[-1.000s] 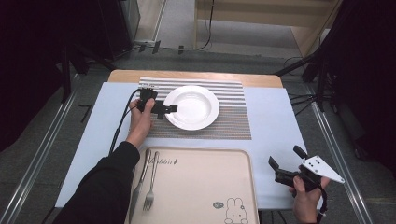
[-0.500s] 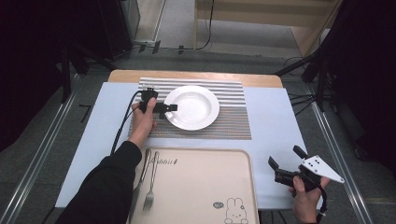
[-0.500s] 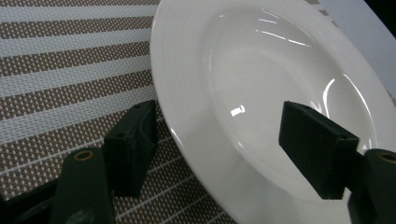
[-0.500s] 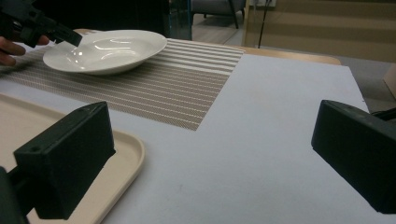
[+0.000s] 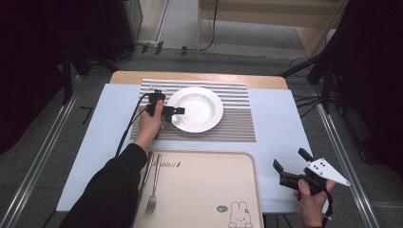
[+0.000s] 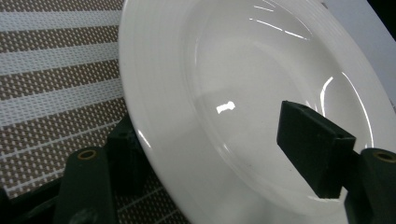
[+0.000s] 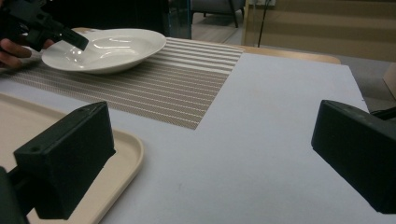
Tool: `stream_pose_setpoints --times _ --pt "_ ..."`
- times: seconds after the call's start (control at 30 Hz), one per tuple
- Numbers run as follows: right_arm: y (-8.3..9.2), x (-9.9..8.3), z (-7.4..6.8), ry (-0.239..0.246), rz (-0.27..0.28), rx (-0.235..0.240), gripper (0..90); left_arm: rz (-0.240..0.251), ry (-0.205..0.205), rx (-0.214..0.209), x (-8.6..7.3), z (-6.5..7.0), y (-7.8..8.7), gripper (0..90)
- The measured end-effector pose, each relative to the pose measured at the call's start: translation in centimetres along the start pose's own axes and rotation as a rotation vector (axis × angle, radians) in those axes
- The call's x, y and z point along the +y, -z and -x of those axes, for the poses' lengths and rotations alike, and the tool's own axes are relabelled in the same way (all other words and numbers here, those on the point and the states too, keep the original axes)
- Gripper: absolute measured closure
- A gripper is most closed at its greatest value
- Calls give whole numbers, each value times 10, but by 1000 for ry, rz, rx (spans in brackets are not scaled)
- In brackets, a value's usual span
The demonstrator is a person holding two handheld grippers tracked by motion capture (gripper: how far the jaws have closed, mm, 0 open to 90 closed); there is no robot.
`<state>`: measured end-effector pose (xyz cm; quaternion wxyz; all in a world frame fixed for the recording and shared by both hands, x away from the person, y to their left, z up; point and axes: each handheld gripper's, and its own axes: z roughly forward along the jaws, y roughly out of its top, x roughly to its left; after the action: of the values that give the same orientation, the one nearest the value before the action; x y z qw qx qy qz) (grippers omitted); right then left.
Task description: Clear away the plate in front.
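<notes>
As I read the table from my edge outward, the work looks only begun:

Right gripper: near the table's edge, beside the tray, jaws wide, nothing between them.
Tray: bare in the middle; a fork lies on its left side.
Left gripper: its jaws have just been closing, with the plate's left rim between them, one jaw under and one on top; I judge it a grip.
Plate: on the striped placemat, farther away, empty.
Done: rim taken.
Left: lifting and moving the plate, probably toward the tray.
</notes>
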<state>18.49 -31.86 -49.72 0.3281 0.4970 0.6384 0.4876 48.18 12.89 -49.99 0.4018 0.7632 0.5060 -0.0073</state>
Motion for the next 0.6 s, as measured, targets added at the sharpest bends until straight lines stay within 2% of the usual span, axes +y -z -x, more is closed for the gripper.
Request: stream_pose_setpoints --times 0.1,0.17,0.2,0.23,0.27,0.3,0.6 --pt "0 0 0 4 -1 1 0 1 0 -1 0 0 0 278" --pt "0 0 0 4 -3 -1 0 -2 6 19 0 0 0 307" --pt "-1 0 0 5 -3 -2 0 -8 8 43 1 0 1 347" --pt "-1 0 0 5 -4 -2 0 -20 -1 72 1 0 2 426" --pt "-1 0 0 5 -5 -2 0 -27 -8 85 1 -1 3 518" --pt "-1 0 0 5 -5 -2 0 -28 4 75 2 -3 4 551" --pt "-2 0 -1 7 -9 -3 0 -39 3 79 2 -2 6 555"
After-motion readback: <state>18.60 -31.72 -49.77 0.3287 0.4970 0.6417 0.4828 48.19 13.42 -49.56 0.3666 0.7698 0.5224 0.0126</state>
